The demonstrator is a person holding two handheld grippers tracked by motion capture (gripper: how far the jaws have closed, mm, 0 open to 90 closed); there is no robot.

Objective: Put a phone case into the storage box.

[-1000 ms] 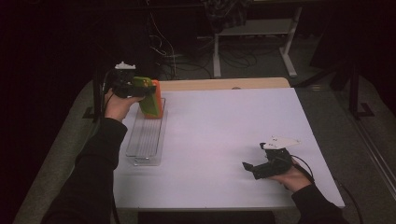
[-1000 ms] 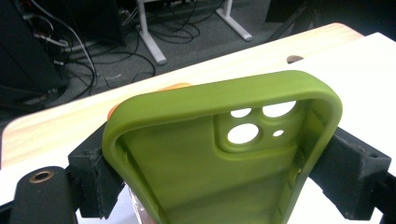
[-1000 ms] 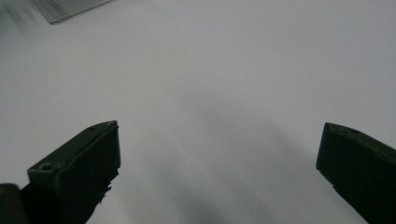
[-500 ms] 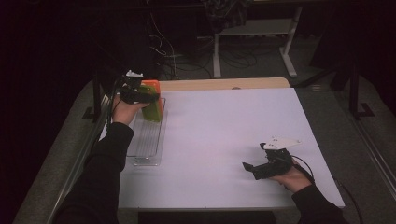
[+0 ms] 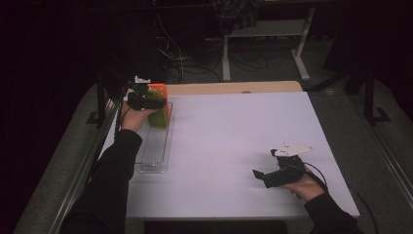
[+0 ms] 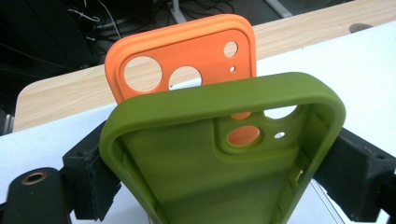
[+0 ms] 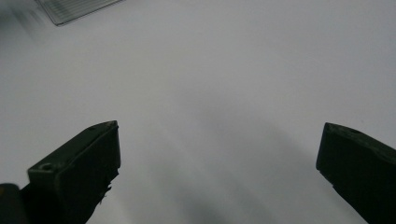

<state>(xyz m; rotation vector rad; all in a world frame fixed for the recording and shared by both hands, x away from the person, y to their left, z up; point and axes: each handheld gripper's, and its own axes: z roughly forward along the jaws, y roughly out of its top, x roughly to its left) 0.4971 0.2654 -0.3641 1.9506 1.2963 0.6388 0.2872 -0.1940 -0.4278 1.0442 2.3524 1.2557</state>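
Note:
A green phone case sits between the two pads of my left gripper, which press on its long sides. In the high view this gripper hovers over the far end of a clear ribbed tray, with the green case hanging down into it. An orange phone case stands upright just behind the green one, at the tray's far end. My right gripper rests low at the table's near right, jaws wide apart over bare white surface.
The white table top ends in a wooden strip at the far edge. A metal rail runs along the left side. Cables and stand legs lie on the dark floor beyond.
The left hand has come down with the green case, lowering it toward the tray's far end in front of the orange case. The right hand has stayed put.

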